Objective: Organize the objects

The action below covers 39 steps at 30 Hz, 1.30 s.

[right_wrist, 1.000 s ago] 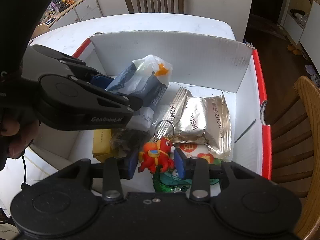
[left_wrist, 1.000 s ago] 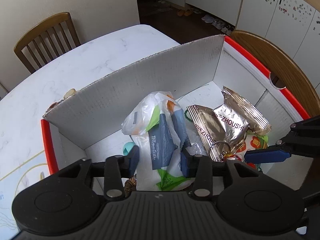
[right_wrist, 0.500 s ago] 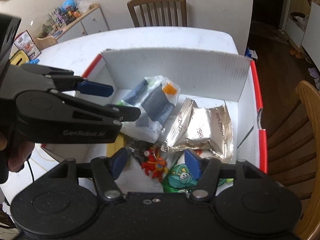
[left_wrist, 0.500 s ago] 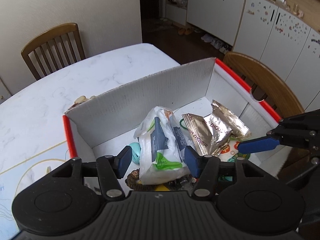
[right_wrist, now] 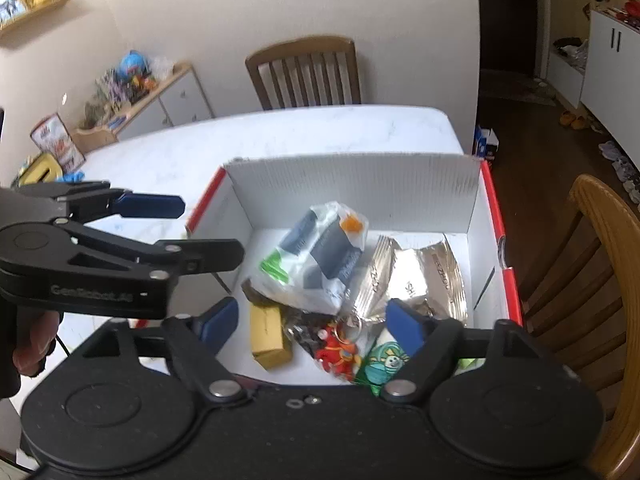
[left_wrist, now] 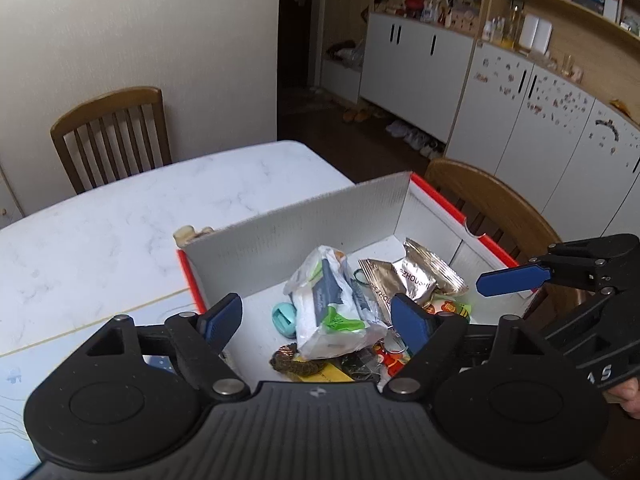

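On the white marble-patterned tabletop [left_wrist: 120, 232] stands a white corrugated cardboard box with red outer edges [right_wrist: 360, 188], open at the top. Inside it, from left to right, lie a small yellow-brown cardboard carton [right_wrist: 269, 334], a round teal plastic piece [left_wrist: 284, 319], and a crinkled clear plastic bag holding dark blue and white packets with green marks [left_wrist: 332, 312], which rests on top of the pile. Under the bag sits a brown knobbly thing [left_wrist: 290, 362]; I cannot tell what it is. Next come a red rubber figure on a metal key ring [right_wrist: 338, 350], a green glossy packet with a cartoon face [right_wrist: 384, 362], and two shiny silver-gold foil snack bags [right_wrist: 416, 280], wrinkled and leaning on each other near the right wall.

The left tool [left_wrist: 320, 316] hangs above the near-left part of the box with its blue-padded fingers spread wide; it holds nothing and touches nothing. The right tool [right_wrist: 312, 324] hangs above the near edge of the box, also spread wide and empty, with the red figure seen between its fingers but lower down. A wooden chair with a slatted back [right_wrist: 304, 74] stands behind the tabletop.
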Each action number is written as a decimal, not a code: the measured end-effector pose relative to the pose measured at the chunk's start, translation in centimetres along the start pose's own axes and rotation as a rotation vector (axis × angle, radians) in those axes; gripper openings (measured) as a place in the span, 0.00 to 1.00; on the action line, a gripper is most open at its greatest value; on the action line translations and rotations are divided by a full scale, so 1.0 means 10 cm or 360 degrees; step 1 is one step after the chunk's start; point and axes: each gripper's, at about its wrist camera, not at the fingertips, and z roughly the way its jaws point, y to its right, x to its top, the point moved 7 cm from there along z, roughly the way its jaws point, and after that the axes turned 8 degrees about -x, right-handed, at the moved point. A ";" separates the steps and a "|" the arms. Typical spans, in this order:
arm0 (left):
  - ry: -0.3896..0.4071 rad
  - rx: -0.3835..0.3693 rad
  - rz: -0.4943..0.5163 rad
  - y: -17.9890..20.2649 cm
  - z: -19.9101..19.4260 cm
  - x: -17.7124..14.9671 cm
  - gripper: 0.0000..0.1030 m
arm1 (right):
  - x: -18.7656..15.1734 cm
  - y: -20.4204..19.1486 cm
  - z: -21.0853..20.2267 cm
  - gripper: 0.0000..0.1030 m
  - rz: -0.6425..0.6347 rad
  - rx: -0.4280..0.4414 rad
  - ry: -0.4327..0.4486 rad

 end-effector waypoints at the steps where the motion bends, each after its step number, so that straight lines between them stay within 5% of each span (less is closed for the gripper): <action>1: 0.0010 0.0002 0.0002 -0.02 -0.04 0.00 0.84 | 0.00 -0.01 -0.03 0.80 0.0013 0.0003 0.0016; 12: 0.0113 -0.0043 0.0015 -0.22 -0.45 -0.14 0.97 | -0.02 -0.17 -0.31 0.99 0.0179 -0.0016 0.0206; 39: 0.0194 -0.0078 0.0041 -0.55 -1.03 -0.62 0.98 | -0.25 -0.92 -0.69 0.99 0.0173 -0.0326 0.0484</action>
